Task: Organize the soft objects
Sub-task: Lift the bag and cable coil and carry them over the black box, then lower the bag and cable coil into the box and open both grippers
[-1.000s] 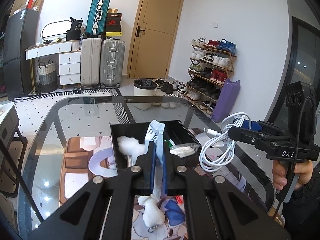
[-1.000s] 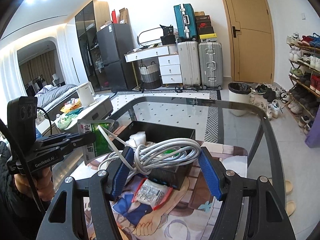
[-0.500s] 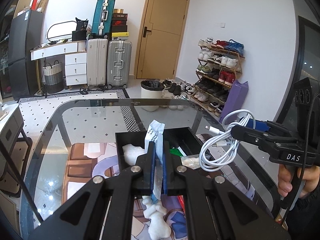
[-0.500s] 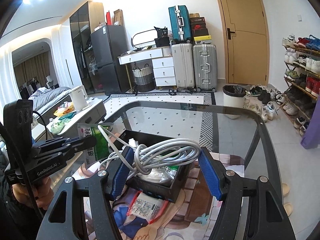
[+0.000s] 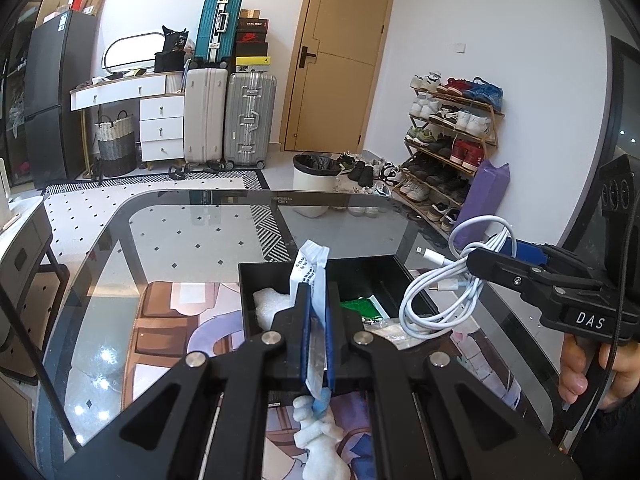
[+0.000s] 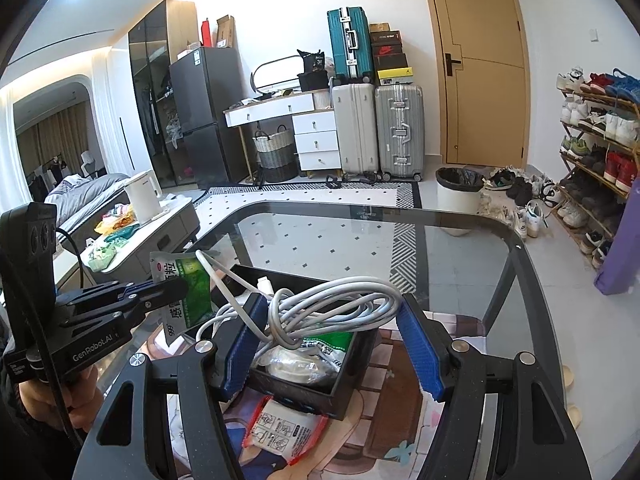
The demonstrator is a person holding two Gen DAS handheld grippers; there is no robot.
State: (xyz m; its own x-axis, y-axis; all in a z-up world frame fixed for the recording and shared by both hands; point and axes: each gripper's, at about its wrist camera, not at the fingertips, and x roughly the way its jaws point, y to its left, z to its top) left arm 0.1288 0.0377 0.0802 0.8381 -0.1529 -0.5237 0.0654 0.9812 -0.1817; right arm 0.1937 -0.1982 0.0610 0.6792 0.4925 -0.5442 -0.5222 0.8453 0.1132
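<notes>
Ahead, in our left wrist view, the glass table (image 5: 192, 248) lies bare from the black box (image 5: 256, 280) out to its curved far edge. Our left gripper (image 5: 318, 312) is clamped on a sachet (image 5: 311, 276) over the box, with a white plush (image 5: 320, 444) below. At right, our right gripper (image 5: 486, 260) carries a coiled white cable (image 5: 436, 300).

From the right wrist, the right gripper (image 6: 332, 320) grips the cable (image 6: 332, 308) above the box (image 6: 316, 396); a red-edged packet (image 6: 280, 428) lies just before it. The left gripper (image 6: 176, 288) holds the sachet (image 6: 188, 288) at left. Bare glass (image 6: 340, 240) runs beyond.
</notes>
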